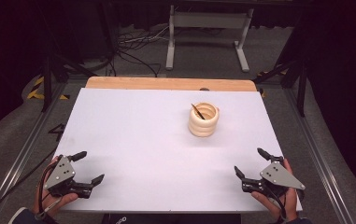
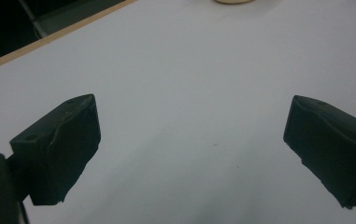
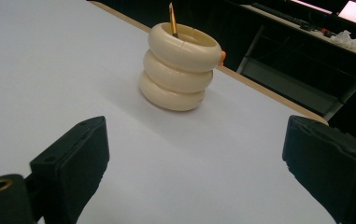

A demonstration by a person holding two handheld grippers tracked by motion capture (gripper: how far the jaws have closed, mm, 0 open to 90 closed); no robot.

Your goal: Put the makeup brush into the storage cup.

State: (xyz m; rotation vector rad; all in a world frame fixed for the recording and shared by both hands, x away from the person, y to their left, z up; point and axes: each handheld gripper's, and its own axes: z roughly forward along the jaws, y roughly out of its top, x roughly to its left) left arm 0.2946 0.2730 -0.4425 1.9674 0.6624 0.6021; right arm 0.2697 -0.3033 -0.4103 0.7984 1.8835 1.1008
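A cream holder (image 1: 203, 120) made of three stacked rings stands upright on the white table (image 1: 143, 140), right of centre and toward the back. A pencil (image 1: 197, 111) leans inside it, its tip poking above the rim. In the right gripper view the holder (image 3: 179, 67) sits ahead of the jaws with the pencil (image 3: 172, 19) at its left rim. My left gripper (image 1: 89, 167) rests open at the table's near left corner, held by a hand. My right gripper (image 1: 250, 161) is open at the near right corner. Both have nothing between their jaws.
A wooden strip (image 1: 171, 84) borders the table's far edge. Beyond it are a grey metal frame (image 1: 208, 28) and cables (image 1: 133, 46) on the floor. Metal rails (image 1: 21, 154) run along both sides of the table.
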